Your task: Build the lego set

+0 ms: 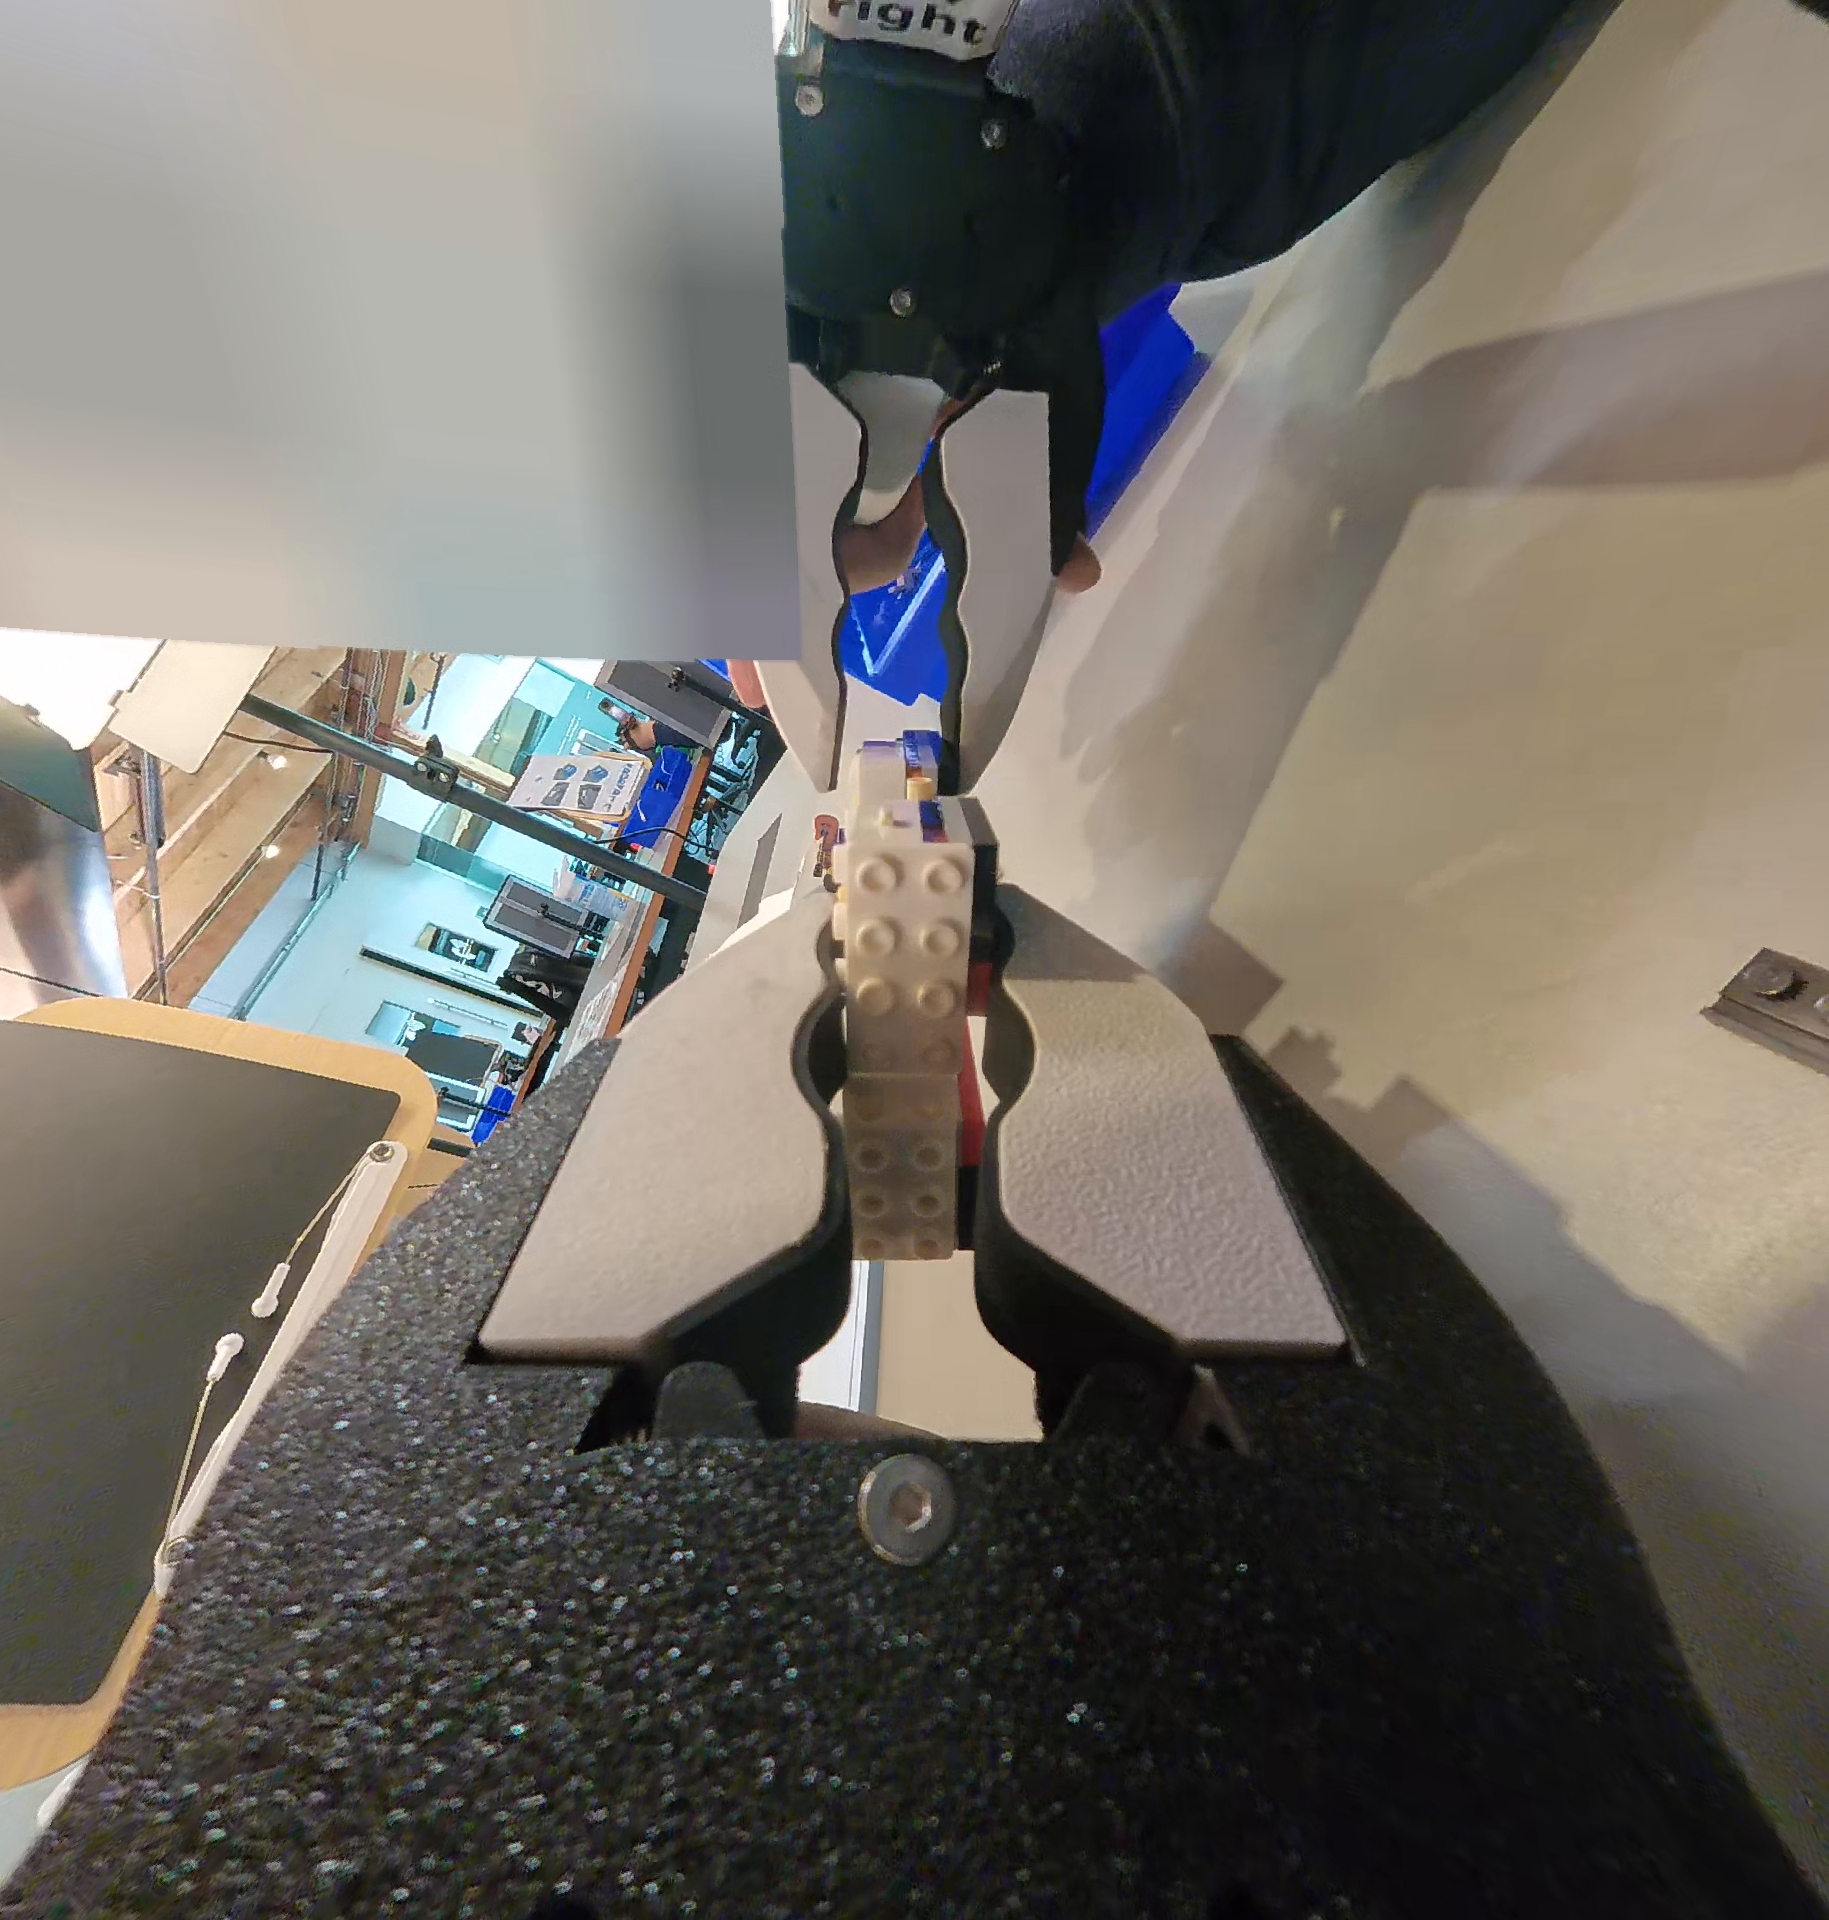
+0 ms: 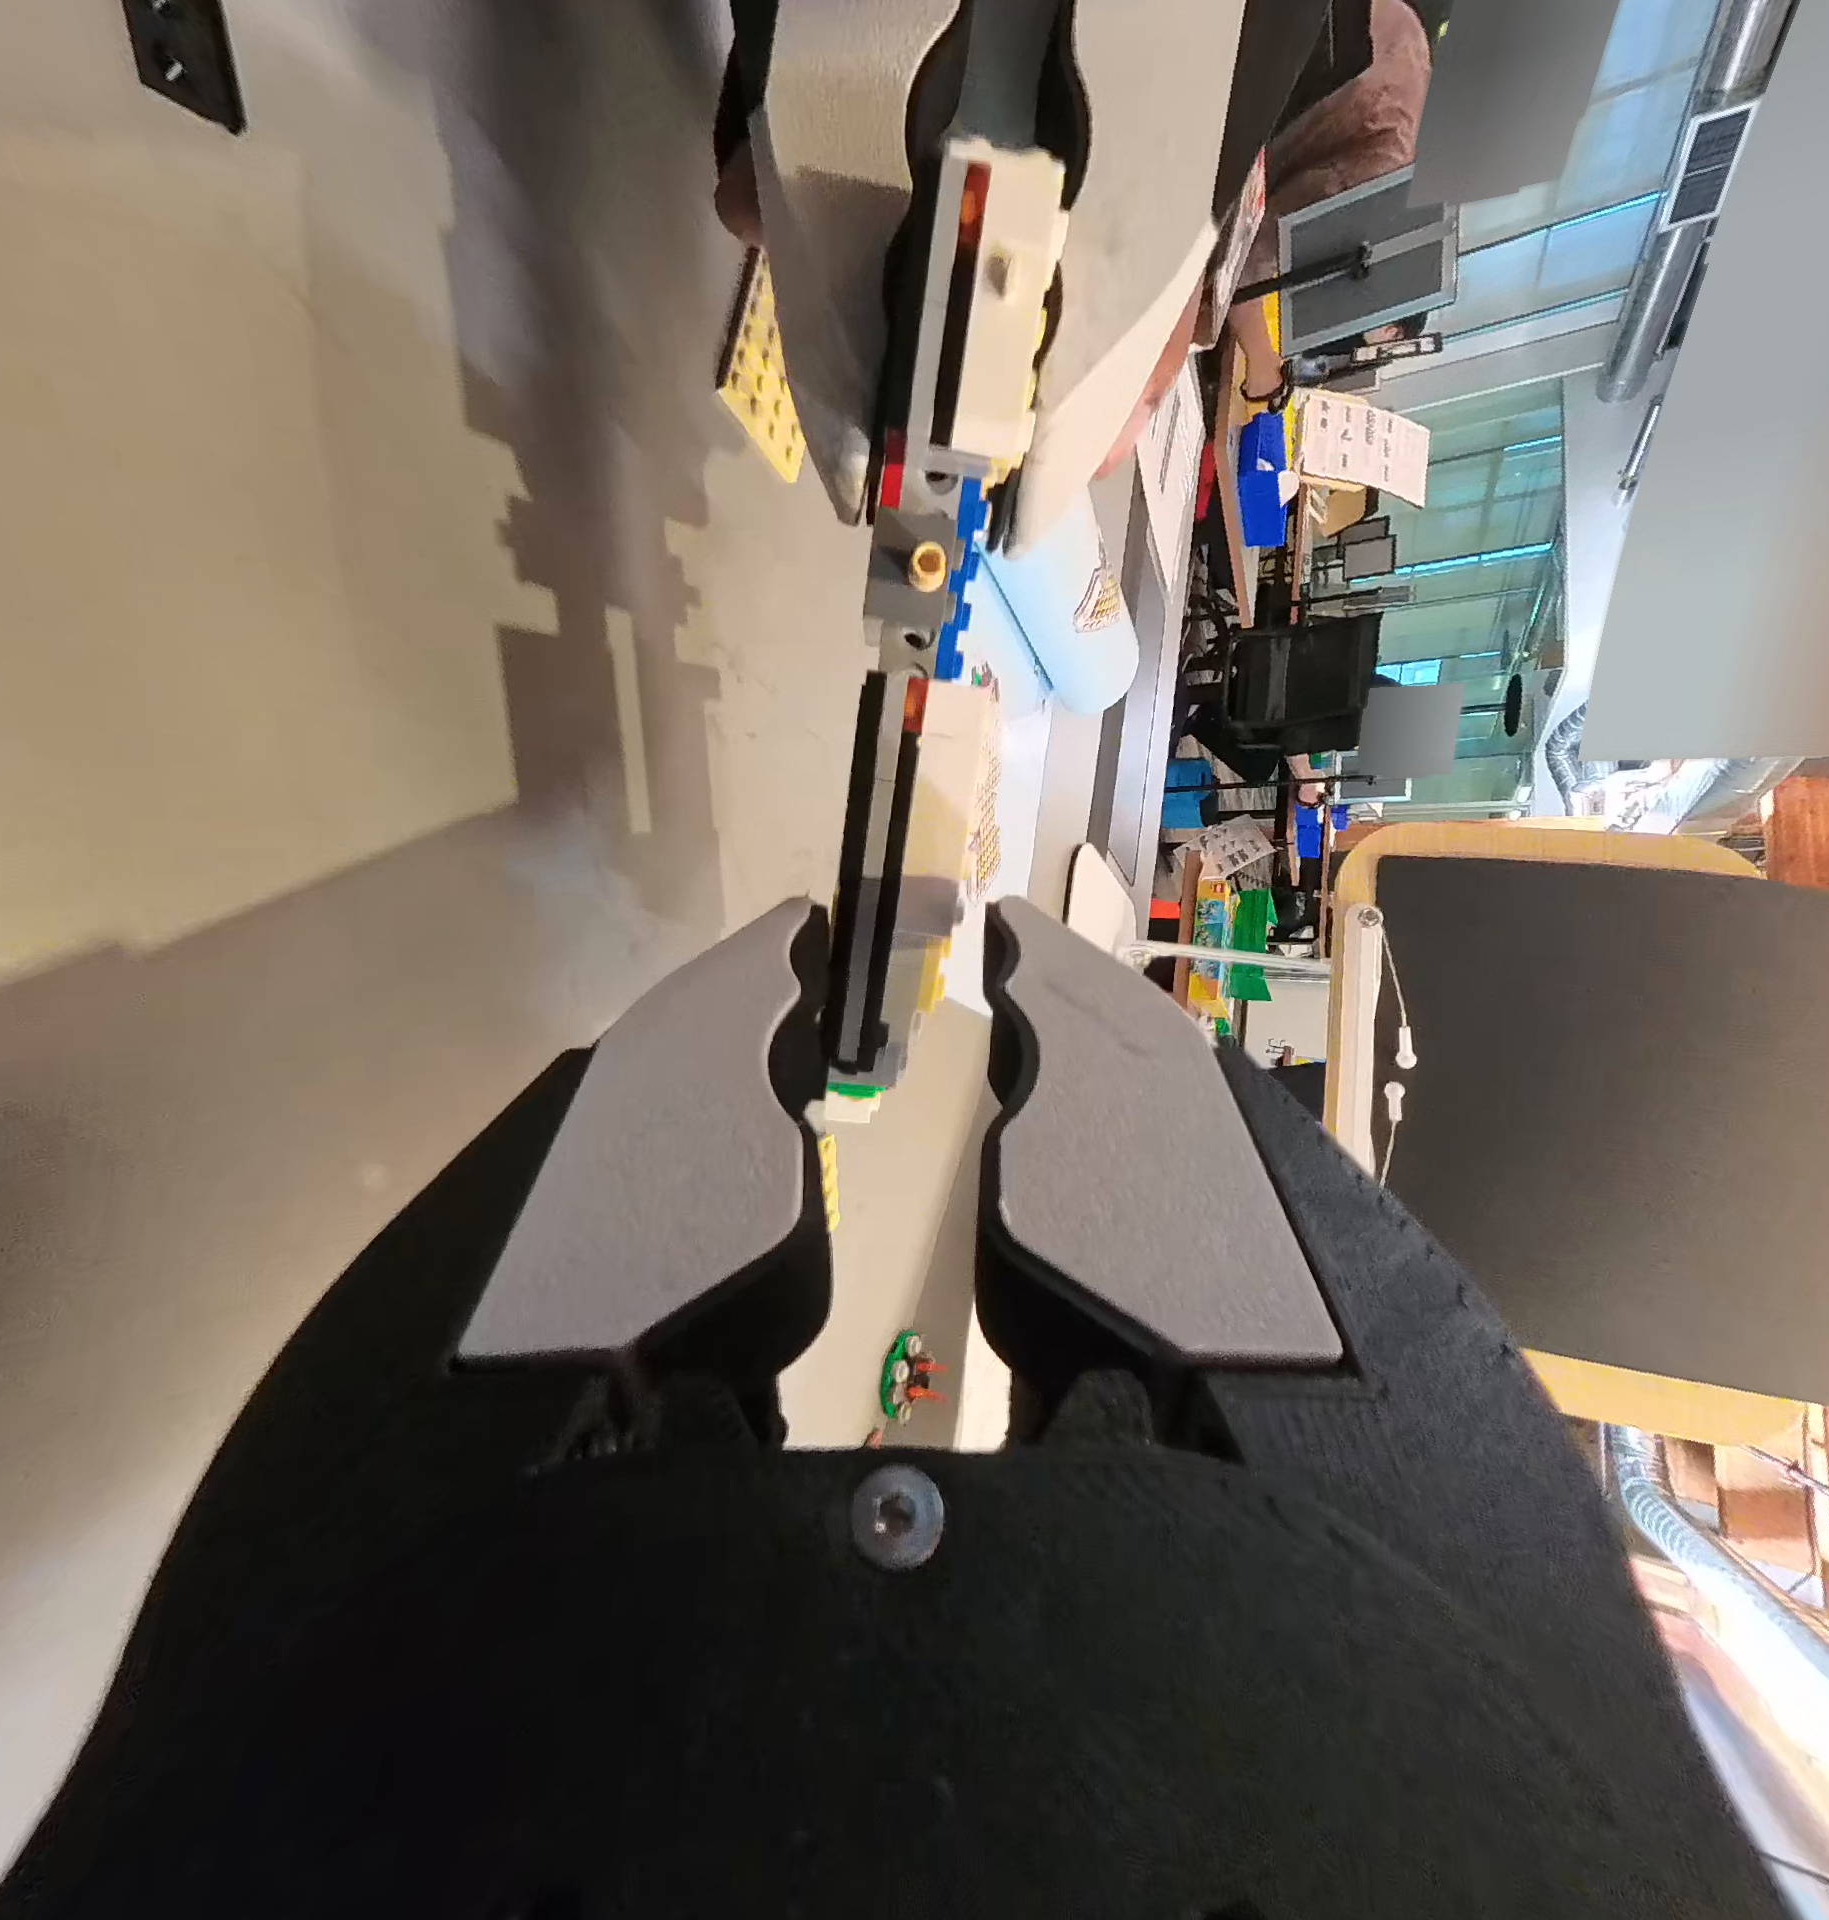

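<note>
Brick assembly [image 1: 905, 997]: a long, slim build of white, black, grey, red and blue bricks, carried clear of the counter [image 2: 266, 623] and spanning from one of my tools to the other.

1. Long axis. It runs straight out along the fingers of both tools, which face each other tip to tip. Each tool therefore has the assembly directly ahead, end-on.
2. Left tool [image 1: 915, 914]. Clamped on the white studded end. Both pads [image 1: 744, 1091] bear on its flanks, studs towards the camera, with black and red layers against the right-hand pad.
3. Right tool [image 2: 902, 912]. Jaws apart around the opposite end. The black face lies against the left-hand finger [image 2: 702, 1091]. The right-hand finger [image 2: 1097, 1091] stands off, with open space showing between pad and bricks. My gloved hand [image 1: 1149, 156] grips this tool's body.
4. Middle section. A grey and blue jointed piece [image 2: 920, 582] links the two halves, between the two sets of fingertips.
5. Surroundings. A yellow plate [image 2: 759, 384] lies on the counter beside the far half. A small green round piece [image 2: 905, 1371] rests behind the right tool's fingers.
</note>
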The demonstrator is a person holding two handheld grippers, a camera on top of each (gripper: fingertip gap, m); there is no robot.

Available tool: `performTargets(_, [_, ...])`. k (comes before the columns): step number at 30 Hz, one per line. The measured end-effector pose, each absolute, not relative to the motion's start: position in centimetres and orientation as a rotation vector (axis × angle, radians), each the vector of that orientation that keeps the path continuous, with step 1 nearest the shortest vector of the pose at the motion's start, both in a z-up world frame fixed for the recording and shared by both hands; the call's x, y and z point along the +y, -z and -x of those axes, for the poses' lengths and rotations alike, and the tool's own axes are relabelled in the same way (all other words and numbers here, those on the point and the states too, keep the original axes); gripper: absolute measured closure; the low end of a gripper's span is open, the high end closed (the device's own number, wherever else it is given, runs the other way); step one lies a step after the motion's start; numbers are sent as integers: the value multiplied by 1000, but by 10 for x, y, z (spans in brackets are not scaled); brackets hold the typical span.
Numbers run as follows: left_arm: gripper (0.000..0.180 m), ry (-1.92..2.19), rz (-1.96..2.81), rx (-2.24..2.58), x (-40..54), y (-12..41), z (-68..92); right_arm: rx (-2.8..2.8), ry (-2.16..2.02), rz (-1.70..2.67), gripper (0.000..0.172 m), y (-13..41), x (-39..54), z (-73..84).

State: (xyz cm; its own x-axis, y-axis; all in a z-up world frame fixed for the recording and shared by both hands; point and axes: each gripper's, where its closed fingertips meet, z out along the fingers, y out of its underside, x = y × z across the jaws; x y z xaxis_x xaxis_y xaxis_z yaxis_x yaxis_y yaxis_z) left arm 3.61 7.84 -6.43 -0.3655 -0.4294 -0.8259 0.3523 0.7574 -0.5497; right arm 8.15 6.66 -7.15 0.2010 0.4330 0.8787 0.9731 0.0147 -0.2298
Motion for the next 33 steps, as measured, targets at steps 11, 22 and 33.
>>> performTargets(11, [159,823,58,1756,77,63,-37,-1349,743,1606,144,74,66,-93])
performTargets(22, [158,828,57,1748,78,62,-35,-1343,687,1638,150,77,61,-98])
performTargets(33, [158,825,54,1746,77,64,-36,-1324,694,1641,145,77,62,-102])
